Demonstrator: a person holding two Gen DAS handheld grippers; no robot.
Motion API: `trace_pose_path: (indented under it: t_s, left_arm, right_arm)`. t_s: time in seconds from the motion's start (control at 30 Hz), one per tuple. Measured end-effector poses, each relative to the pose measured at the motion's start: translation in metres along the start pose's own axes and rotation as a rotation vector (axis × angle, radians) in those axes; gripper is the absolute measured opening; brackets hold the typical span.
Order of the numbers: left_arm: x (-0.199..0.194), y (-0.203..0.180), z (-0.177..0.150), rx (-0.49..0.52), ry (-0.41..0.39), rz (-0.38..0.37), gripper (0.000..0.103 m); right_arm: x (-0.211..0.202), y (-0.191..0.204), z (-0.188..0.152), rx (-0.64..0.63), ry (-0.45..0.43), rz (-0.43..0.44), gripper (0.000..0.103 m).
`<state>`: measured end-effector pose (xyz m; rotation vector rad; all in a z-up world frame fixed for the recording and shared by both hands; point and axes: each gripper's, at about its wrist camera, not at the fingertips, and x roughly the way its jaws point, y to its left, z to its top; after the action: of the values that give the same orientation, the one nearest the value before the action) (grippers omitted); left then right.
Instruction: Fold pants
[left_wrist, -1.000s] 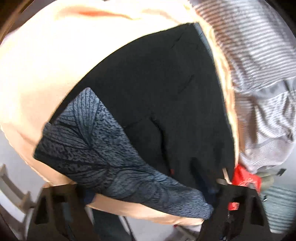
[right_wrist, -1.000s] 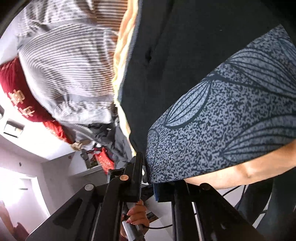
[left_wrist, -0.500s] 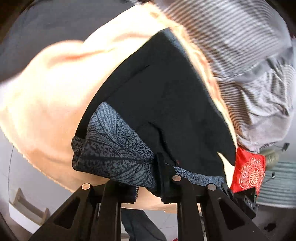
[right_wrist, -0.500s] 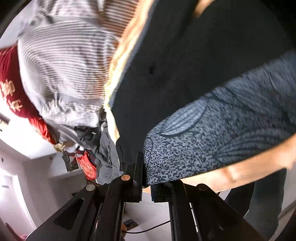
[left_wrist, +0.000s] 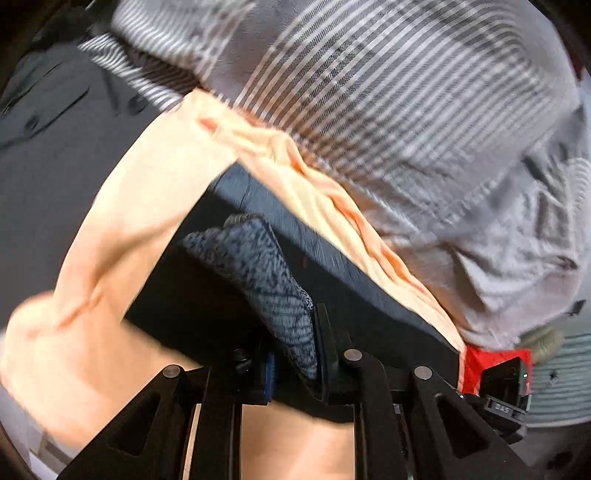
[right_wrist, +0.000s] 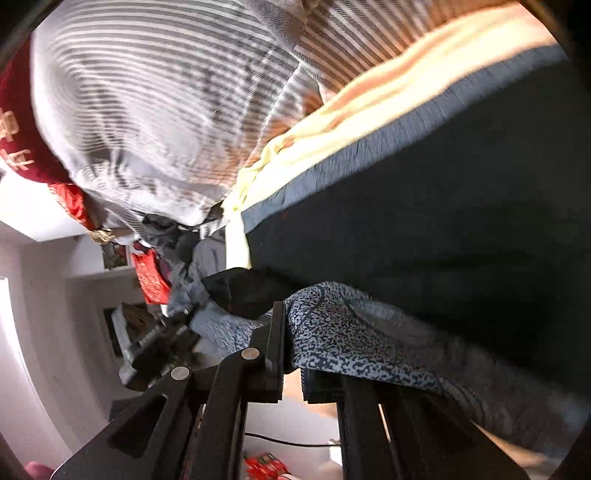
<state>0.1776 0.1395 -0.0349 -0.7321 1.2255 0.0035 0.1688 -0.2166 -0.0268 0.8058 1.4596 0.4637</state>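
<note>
Striped grey bedding (left_wrist: 406, 110) lies behind a peach sheet (left_wrist: 140, 206) bearing the dark pants (right_wrist: 443, 221); left claw (left_wrist: 293, 354) and right claw (right_wrist: 291, 343) each clamp the patterned hem (right_wrist: 351, 332)

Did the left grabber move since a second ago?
Yes. The left gripper went forward over the peach sheet toward the striped bedding, carrying the patterned pants cuff in its jaws.
</note>
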Motion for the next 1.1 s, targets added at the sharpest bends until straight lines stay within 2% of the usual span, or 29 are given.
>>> trace_pose_path:
  t_s: [0.13, 0.2, 0.27, 0.3, 0.33, 0.37, 0.43, 0.47, 0.53, 0.57, 0.6, 0.67, 0.73, 0.8, 0.87, 0.93, 0.97, 1.03, 1.1]
  left_arm:
    - [0.042, -0.006, 0.023, 0.011, -0.015, 0.08, 0.019]
    - [0.06, -0.01, 0.031, 0.007, -0.016, 0.124, 0.024]
    - [0.068, -0.007, 0.037, -0.014, -0.039, 0.165, 0.043]
    - [0.067, -0.008, 0.038, -0.023, -0.057, 0.186, 0.048]
    - [0.063, -0.008, 0.039, -0.026, -0.078, 0.215, 0.062]
    - [0.057, -0.009, 0.038, -0.023, -0.103, 0.24, 0.068]
    - [0.039, -0.014, 0.037, 0.021, -0.143, 0.287, 0.068]
    - [0.035, -0.017, 0.035, 0.055, -0.141, 0.318, 0.068]
    - [0.033, -0.029, 0.029, 0.136, -0.125, 0.383, 0.068]
    - [0.034, -0.034, 0.024, 0.175, -0.113, 0.4, 0.068]
    - [0.036, -0.039, 0.017, 0.21, -0.096, 0.406, 0.068]
    - [0.05, -0.05, 0.003, 0.247, -0.05, 0.391, 0.068]
    - [0.075, -0.061, -0.014, 0.275, 0.018, 0.377, 0.068]
    - [0.097, -0.074, -0.029, 0.311, 0.055, 0.383, 0.068]
    - [0.115, -0.079, -0.037, 0.34, 0.058, 0.442, 0.069]
    - [0.13, -0.077, -0.039, 0.337, 0.053, 0.5, 0.069]
    - [0.13, -0.077, -0.038, 0.337, 0.041, 0.503, 0.07]
    - [0.129, -0.081, -0.039, 0.358, 0.046, 0.518, 0.07]
    - [0.125, -0.085, -0.041, 0.383, 0.062, 0.545, 0.07]
  right_arm:
    - [0.034, -0.028, 0.064, 0.075, 0.058, -0.031, 0.008]
    - [0.05, -0.04, 0.085, 0.093, 0.08, -0.054, 0.01]
    - [0.065, -0.056, 0.102, 0.116, 0.107, -0.085, 0.01]
    - [0.074, -0.066, 0.109, 0.132, 0.126, -0.1, 0.011]
    - [0.079, -0.071, 0.112, 0.14, 0.138, -0.11, 0.011]
    - [0.082, -0.075, 0.115, 0.147, 0.149, -0.118, 0.011]
    - [0.082, -0.078, 0.115, 0.162, 0.155, -0.101, 0.014]
    - [0.079, -0.075, 0.114, 0.154, 0.151, -0.094, 0.021]
    - [0.066, -0.059, 0.112, 0.093, 0.127, -0.101, 0.053]
    - [0.059, -0.049, 0.11, 0.053, 0.106, -0.104, 0.078]
    - [0.049, -0.038, 0.108, 0.014, 0.075, -0.105, 0.083]
    - [0.032, -0.018, 0.101, -0.058, 0.032, -0.085, 0.083]
    - [0.025, -0.002, 0.09, -0.112, 0.043, -0.032, 0.082]
    - [0.031, 0.001, 0.08, -0.137, 0.089, -0.018, 0.082]
    - [0.052, -0.001, 0.072, -0.165, 0.148, -0.1, 0.082]
    - [0.071, -0.013, 0.074, -0.19, 0.166, -0.249, 0.08]
    - [0.072, -0.021, 0.078, -0.192, 0.151, -0.309, 0.068]
    - [0.055, -0.027, 0.083, -0.142, 0.094, -0.258, 0.066]
    - [0.03, -0.026, 0.08, -0.146, 0.024, -0.25, 0.07]
